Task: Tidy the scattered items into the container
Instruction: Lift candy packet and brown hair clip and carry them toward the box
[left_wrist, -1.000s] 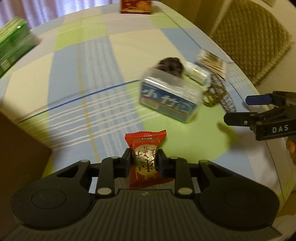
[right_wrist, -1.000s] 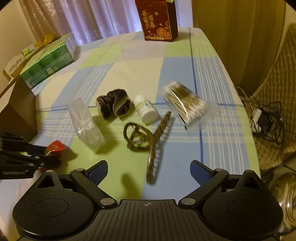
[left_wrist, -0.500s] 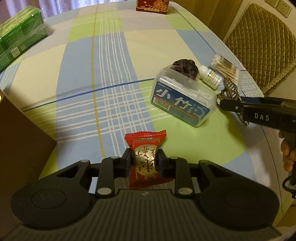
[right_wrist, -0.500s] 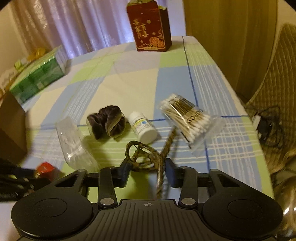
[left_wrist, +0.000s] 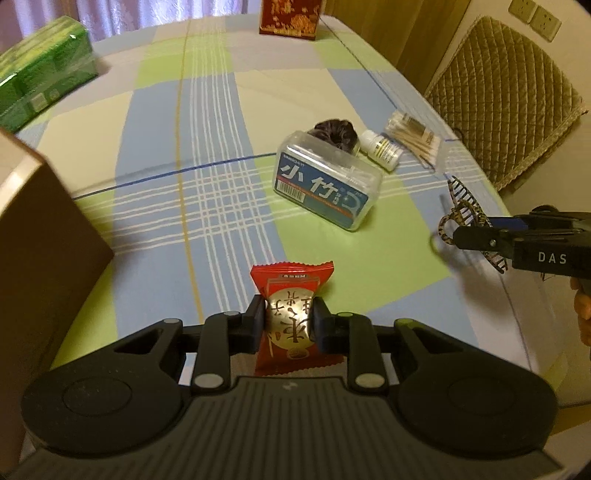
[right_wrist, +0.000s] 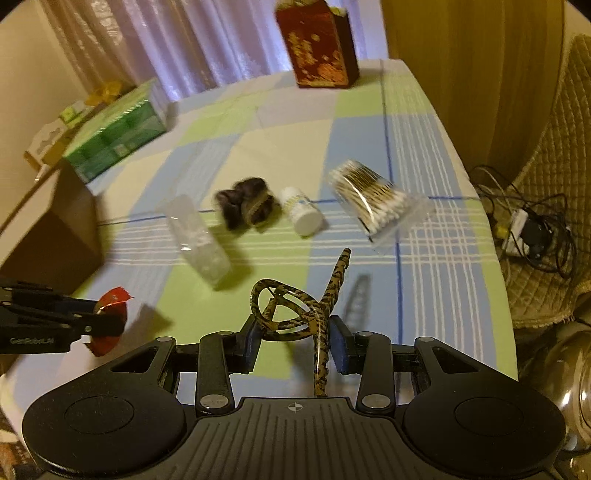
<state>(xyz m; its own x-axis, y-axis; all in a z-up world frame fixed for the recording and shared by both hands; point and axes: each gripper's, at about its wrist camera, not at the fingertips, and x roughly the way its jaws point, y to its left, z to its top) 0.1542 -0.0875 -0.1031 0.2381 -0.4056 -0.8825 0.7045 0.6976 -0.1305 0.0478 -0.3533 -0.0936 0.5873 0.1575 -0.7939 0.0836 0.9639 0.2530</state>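
Since a second ago the right gripper (right_wrist: 295, 341) has closed on the hair clip (right_wrist: 295, 310) and lifted it off the tablecloth (right_wrist: 280, 147). The left gripper (left_wrist: 288, 325) stays clamped on the red candy (left_wrist: 290, 317), held above the cloth beside the brown box (left_wrist: 40, 236). Toothpick box (left_wrist: 325, 182), scrunchie (left_wrist: 336, 131), white bottle (left_wrist: 382, 149) and cotton swabs (left_wrist: 413, 134) lie beyond.
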